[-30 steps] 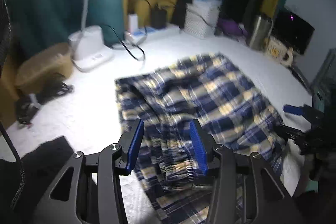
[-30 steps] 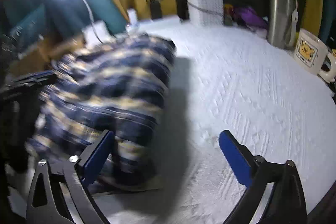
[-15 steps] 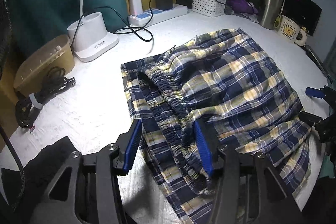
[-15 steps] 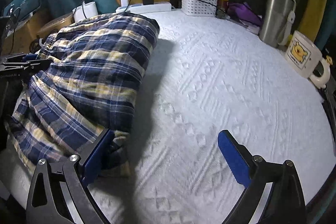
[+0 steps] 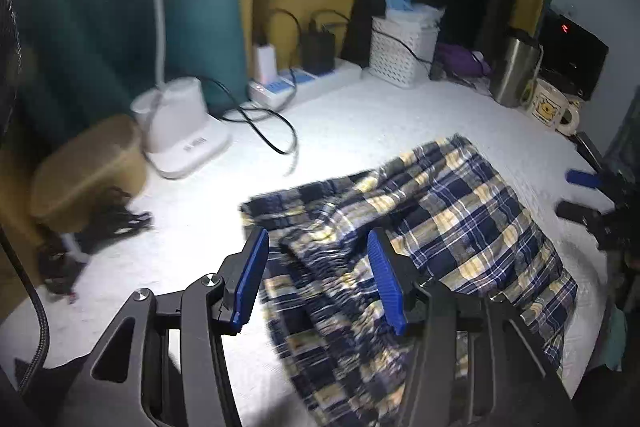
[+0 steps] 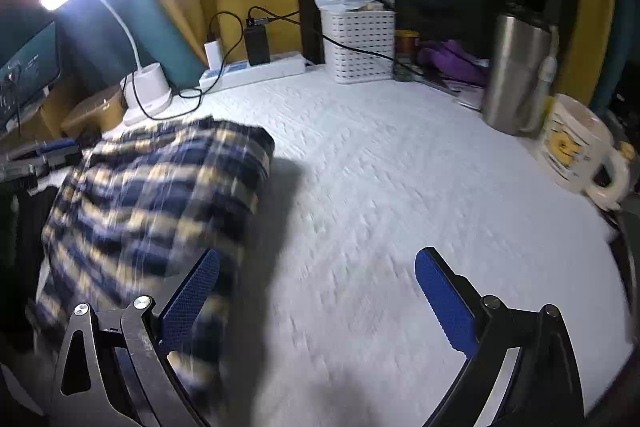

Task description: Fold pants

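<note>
The blue, yellow and white plaid pants (image 5: 460, 227) lie folded in a heap on the white textured table cover (image 5: 360, 131), the gathered waistband nearest the left wrist camera. My left gripper (image 5: 318, 279) hovers over that waistband; its blue pads stand apart with cloth lying loose below them, not pinched. In the right wrist view the pants (image 6: 160, 187) fill the left side. My right gripper (image 6: 318, 291) is wide open over bare cover, its left finger (image 6: 192, 299) next to the pants' edge. The right gripper (image 5: 580, 197) also shows at the left view's right edge.
Along the back stand a white lamp base (image 5: 180, 123), a power strip with chargers (image 5: 308, 83), a white basket (image 5: 400, 55), a steel tumbler (image 6: 516, 67) and a bear mug (image 6: 576, 143). A tan box (image 5: 88, 167) and a black cable bundle sit at the left.
Both views have pulled back and up from the pants and are blurred by motion. The pants stay lying on the cover. Neither gripper has taken hold of cloth.
</note>
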Available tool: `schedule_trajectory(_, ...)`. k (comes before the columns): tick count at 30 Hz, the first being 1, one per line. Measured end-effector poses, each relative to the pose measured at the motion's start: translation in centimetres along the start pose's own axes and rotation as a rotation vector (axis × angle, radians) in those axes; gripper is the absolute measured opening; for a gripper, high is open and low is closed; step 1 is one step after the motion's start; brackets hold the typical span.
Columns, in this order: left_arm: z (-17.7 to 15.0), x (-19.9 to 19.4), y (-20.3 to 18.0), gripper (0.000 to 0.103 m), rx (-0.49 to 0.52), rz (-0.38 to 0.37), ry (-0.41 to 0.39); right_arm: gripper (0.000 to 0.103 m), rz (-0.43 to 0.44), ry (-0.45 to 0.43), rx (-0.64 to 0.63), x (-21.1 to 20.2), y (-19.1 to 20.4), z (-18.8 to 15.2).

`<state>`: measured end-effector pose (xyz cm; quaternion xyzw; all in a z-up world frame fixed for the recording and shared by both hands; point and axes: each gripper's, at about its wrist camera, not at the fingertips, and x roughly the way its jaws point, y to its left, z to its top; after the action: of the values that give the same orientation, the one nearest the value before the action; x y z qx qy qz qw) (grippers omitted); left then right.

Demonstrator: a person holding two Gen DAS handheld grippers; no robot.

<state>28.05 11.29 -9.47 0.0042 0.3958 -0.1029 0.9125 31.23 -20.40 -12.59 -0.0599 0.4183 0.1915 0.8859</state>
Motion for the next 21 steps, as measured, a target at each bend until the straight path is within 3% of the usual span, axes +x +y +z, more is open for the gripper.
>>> schedule_trajectory(3, -0.2, 1.8, -0.3, 0.052, 0.029, 0.004, 0.041, 0.097, 0.025, 0.009, -0.003, 2.4, 0.8, 1.6)
schedule_trajectory(7, 0.0, 3.4, 0.6, 0.052, 0.027, 0.013, 0.074, 0.089, -0.007, 0.013, -0.067, 4.8, 2.7, 3.2)
schedule_trajectory(11, 0.5, 4.3, 0.5, 0.053, 0.094, 0.032, 0.085, 0.086, -0.046, 0.037, -0.125, 7.6, 4.1, 4.2)
schedule_trajectory(21, 0.6, 6.2, 2.8, 0.053, 0.019, 0.020, 0.110, 0.086, -0.040, 0.090, -0.089, 10.5, 3.3, 5.7)
